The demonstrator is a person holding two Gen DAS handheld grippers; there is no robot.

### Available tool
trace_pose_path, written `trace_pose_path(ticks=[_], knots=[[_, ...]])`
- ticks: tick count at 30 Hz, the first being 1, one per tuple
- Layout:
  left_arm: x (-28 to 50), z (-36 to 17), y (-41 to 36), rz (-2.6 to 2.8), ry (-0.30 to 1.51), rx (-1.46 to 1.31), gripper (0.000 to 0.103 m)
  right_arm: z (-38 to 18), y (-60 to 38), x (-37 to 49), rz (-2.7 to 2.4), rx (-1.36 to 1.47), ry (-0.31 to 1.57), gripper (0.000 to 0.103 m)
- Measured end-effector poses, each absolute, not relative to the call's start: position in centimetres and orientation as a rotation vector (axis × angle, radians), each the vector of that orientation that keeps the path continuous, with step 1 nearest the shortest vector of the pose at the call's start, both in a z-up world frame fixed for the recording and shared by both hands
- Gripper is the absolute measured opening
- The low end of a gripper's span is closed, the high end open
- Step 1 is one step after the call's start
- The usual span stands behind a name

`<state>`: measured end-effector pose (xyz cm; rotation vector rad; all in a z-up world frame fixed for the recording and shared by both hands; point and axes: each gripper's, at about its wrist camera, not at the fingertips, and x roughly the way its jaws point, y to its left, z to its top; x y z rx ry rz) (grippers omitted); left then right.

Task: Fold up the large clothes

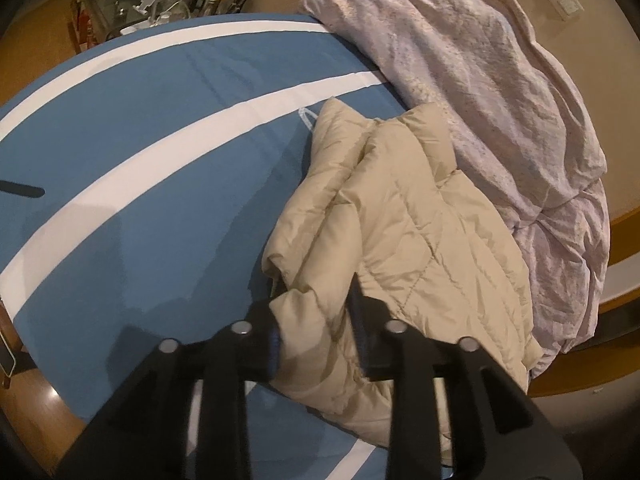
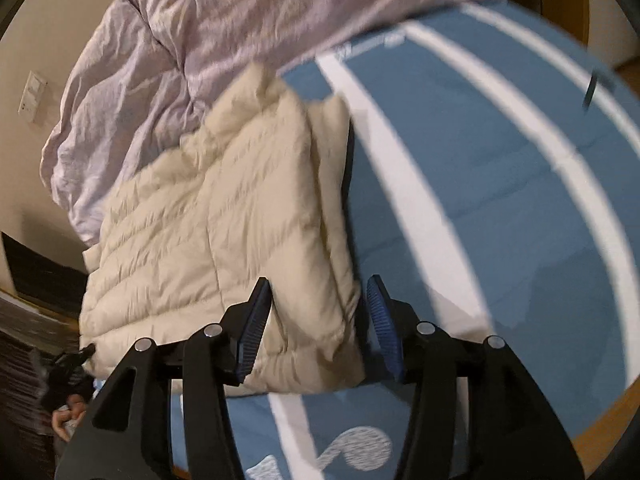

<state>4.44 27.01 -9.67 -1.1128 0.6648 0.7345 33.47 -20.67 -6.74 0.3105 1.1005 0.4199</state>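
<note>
A cream quilted puffer jacket (image 1: pixel 404 220) lies folded on a blue bed cover with white stripes (image 1: pixel 140 152). My left gripper (image 1: pixel 316 312) has its fingers on either side of the jacket's near corner and is shut on it. In the right wrist view the jacket (image 2: pixel 224 220) fills the middle left. My right gripper (image 2: pixel 316 300) is open, its blue ribbed pads (image 2: pixel 380 320) standing apart on either side of the jacket's near right edge.
A crumpled pale lilac duvet (image 1: pixel 500 92) is heaped behind and beside the jacket, also in the right wrist view (image 2: pixel 160 48). A cluttered bedside shelf (image 1: pixel 152 4) stands past the bed's far edge. Wooden floor (image 1: pixel 36 412) shows around the bed.
</note>
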Motion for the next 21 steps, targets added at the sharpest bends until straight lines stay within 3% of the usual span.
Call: trace_pose_path(ticks=[7,13,21], knots=[[4.3,-10.6,27.2,0.750,0.671,-1.161,0.063,-3.2,-17.3,33.7,0.531,0.161,0.967,0.052],[5.0,-10.8,27.2,0.749,0.677,-1.172,0.071,-4.9,-12.6,32.8,0.623,-0.006,0.999,0.052],[5.7,-11.6,27.3,0.770,0.667,-1.196,0.072,-7.8,-11.0,32.9,0.600,-0.097,1.047,0.052]])
